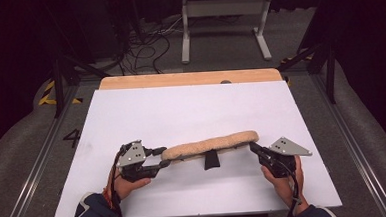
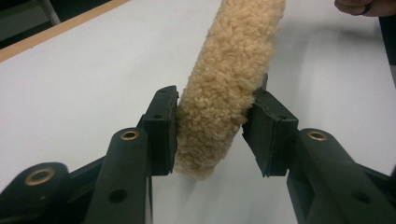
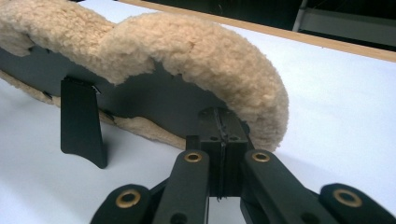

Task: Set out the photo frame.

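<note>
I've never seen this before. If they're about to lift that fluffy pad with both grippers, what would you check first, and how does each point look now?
1. Left gripper around the fleece pad: ok, its jaws flank the pad's end, touching or nearly so.
2. Right gripper has a hold: ok, jaws pinched shut on the pad's dark backing edge.
3. Both ends held: ok, one gripper at each end in the high view.
4. Black strap free: cannot tell, it hangs from the underside toward the table.
5. Grip firm enough to lift: cannot tell.
</note>
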{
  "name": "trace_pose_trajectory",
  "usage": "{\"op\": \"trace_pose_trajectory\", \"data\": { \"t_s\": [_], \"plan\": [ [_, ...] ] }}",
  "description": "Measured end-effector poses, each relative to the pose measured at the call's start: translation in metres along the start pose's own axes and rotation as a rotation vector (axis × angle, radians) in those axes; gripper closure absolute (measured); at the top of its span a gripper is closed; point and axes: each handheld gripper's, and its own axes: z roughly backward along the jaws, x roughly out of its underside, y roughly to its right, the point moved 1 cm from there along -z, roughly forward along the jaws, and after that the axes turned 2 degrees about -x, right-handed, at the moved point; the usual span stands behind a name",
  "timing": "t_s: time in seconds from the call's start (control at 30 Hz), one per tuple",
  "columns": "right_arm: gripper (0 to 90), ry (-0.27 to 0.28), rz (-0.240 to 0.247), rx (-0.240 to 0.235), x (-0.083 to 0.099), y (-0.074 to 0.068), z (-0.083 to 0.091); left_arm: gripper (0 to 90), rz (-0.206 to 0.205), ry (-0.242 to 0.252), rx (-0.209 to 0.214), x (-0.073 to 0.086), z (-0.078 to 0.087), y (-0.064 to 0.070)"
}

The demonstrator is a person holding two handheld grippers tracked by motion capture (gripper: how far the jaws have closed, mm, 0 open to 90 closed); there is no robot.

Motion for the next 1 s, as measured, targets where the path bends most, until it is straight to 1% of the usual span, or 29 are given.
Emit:
{"op": "trace_pose_trajectory", "data": {
  "t_s": [0.1, 0.2, 0.33, 0.37, 0.4, 0.53, 0.6, 0.77, 0.83, 1.0],
  "plan": [
    [90.0, 0.008, -0.004, 0.003, -0.002, 0.0, -0.001, 58.2, -0.008, -0.005, -0.006, -0.001, 0.0, 0.0],
    [90.0, 0.005, -0.007, 0.005, -0.001, 0.0, -0.003, 59.2, -0.024, -0.019, -0.014, -0.003, 0.0, 0.002],
    [90.0, 0.008, -0.017, 0.006, -0.001, 0.002, -0.006, 60.3, -0.037, -0.024, -0.016, -0.003, 0.0, 0.004],
    [90.0, 0.005, -0.014, 0.011, -0.002, 0.003, -0.007, 60.6, -0.049, -0.028, -0.017, -0.003, 0.0, 0.006],
    [90.0, 0.005, -0.014, 0.011, -0.002, 0.003, -0.007, 60.9, -0.049, -0.028, -0.017, -0.003, 0.0, 0.006],
    [90.0, 0.005, -0.021, 0.011, -0.004, 0.004, -0.013, 61.6, -0.066, -0.034, -0.012, -0.003, 0.001, 0.01],
    [90.0, 0.002, -0.025, 0.009, -0.005, 0.005, -0.019, 62.0, -0.072, -0.037, -0.017, -0.003, 0.002, 0.013],
    [90.0, -0.003, -0.02, 0.005, -0.008, 0.004, -0.028, 62.6, -0.08, -0.045, -0.012, -0.004, 0.003, 0.019],
    [90.0, -0.006, -0.019, 0.011, -0.009, 0.003, -0.03, 62.7, -0.083, -0.046, -0.012, -0.004, 0.003, 0.021],
    [90.0, -0.005, -0.023, 0.008, -0.01, 0.005, -0.034, 63.0, -0.088, -0.048, -0.012, -0.005, 0.003, 0.024]
  ]
}}
